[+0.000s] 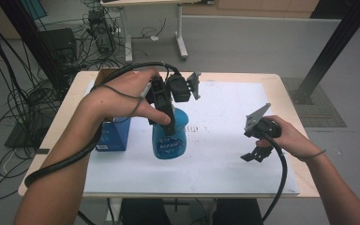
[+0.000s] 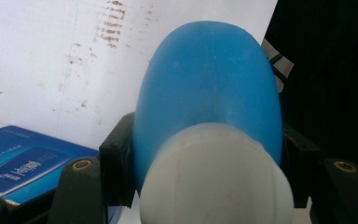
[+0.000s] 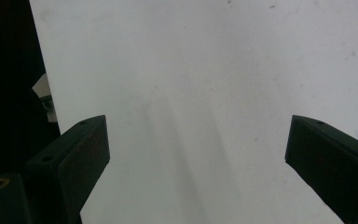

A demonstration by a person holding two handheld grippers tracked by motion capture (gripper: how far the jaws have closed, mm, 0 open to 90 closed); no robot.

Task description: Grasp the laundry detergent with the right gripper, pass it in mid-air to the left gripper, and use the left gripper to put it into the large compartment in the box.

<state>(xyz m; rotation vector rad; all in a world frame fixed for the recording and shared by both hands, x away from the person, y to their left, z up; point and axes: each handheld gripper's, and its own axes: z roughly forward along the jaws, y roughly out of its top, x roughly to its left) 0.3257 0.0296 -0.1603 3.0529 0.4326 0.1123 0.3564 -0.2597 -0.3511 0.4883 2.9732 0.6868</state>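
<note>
- High view: the left hand-held gripper [image 1: 168,123] comes down from above onto the blue bottle [image 1: 169,139], which stands upright on the white sheet [image 1: 225,159] covering the bench [image 1: 286,84]. Its 2 jaws are clamped on the upper part of the bottle, and the left hand [image 1: 126,96] wraps the gripper body above it.
- High view: a blue box [image 1: 115,135] lies just beside the bottle, on its left, half under the left wrist.
- High view: the right hand-held gripper [image 1: 254,156] is well apart from the bottle, to its right, held low over the sheet by the right hand [image 1: 288,138]. A black cable [image 1: 281,178] trails from it toward the near edge of the bench.
- Left gripper view: the bottle [image 2: 209,107] sits between the 2 black jaws, its white cap nearest the camera and its blue body beyond. Both jaws press on its sides. The blue box [image 2: 23,161] lies to the left of the bottle on the white sheet [image 2: 51,60], which carries some brown smudges above the bottle.
- Right gripper view: the 2 jaws of the right hand-held gripper [image 3: 196,144] stand wide apart with nothing between them, over bare white sheet [image 3: 205,70].
</note>
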